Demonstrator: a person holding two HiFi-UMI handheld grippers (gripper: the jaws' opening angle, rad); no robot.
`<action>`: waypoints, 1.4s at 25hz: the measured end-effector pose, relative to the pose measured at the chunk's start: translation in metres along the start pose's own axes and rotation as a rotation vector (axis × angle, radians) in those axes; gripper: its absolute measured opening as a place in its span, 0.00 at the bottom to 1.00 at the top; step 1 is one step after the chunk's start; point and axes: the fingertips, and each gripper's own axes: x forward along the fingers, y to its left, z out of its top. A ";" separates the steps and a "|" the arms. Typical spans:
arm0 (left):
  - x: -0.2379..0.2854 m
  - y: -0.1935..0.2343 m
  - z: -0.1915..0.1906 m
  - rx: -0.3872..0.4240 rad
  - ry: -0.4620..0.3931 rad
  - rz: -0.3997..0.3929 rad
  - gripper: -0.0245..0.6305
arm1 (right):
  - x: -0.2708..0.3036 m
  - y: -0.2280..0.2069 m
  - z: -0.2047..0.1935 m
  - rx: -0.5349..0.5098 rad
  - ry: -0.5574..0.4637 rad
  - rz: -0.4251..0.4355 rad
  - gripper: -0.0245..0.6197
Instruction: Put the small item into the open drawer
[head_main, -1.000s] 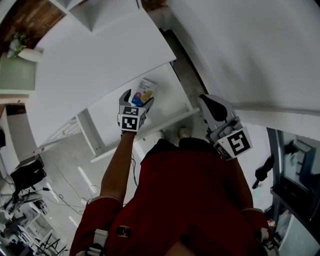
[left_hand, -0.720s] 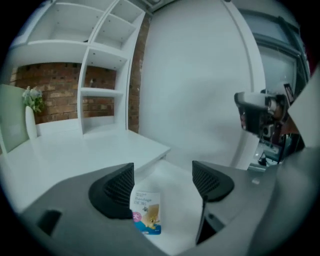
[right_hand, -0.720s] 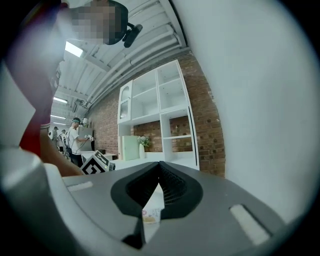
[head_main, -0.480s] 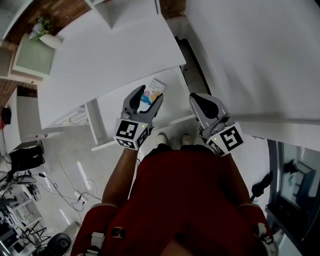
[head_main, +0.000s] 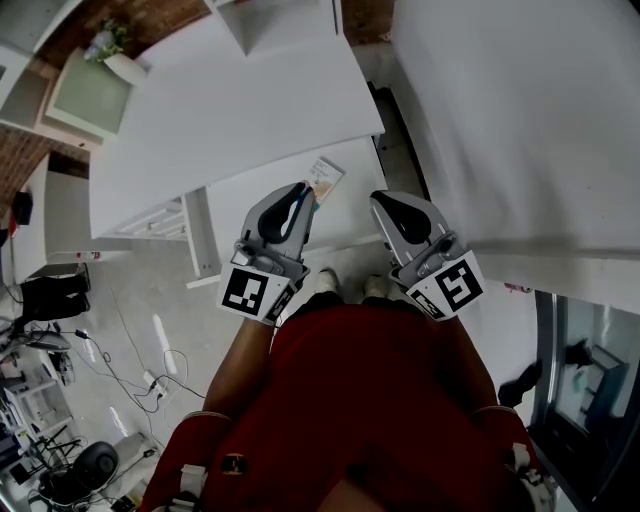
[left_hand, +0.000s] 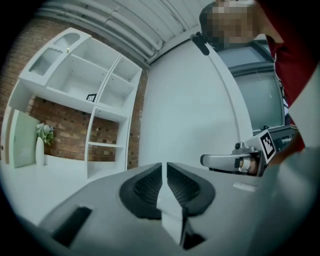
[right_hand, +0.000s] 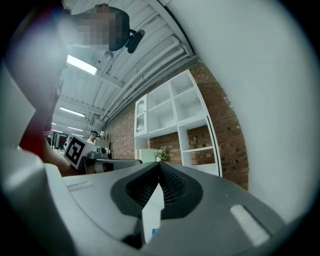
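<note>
Left gripper (head_main: 299, 192) jaws are closing on nothing, and right gripper (head_main: 384, 201) jaws are together and empty. A careless swing could knock the colourful small carton (head_main: 326, 177), at twelve o'clock, in the white open drawer (head_main: 345, 215).

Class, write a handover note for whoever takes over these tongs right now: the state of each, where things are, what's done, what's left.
Left tongs: closing, almost together, nothing between them.
Right tongs: shut, empty.
Small item: lying in the open drawer, free of both tongs.
Done: item placed.
Left: apparently nothing; the drawer stands open.

White shelving (left_hand: 80, 80) stands against brick wall (left_hand: 65, 136).
</note>
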 end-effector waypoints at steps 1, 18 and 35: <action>-0.002 0.000 0.002 0.005 -0.003 0.008 0.06 | 0.000 0.002 0.001 0.000 -0.006 0.004 0.05; -0.024 -0.002 0.016 0.026 -0.036 0.040 0.04 | 0.005 0.020 -0.003 -0.019 0.006 0.053 0.05; -0.027 -0.001 0.013 0.022 -0.029 0.028 0.04 | 0.005 0.021 -0.004 -0.038 0.017 0.042 0.05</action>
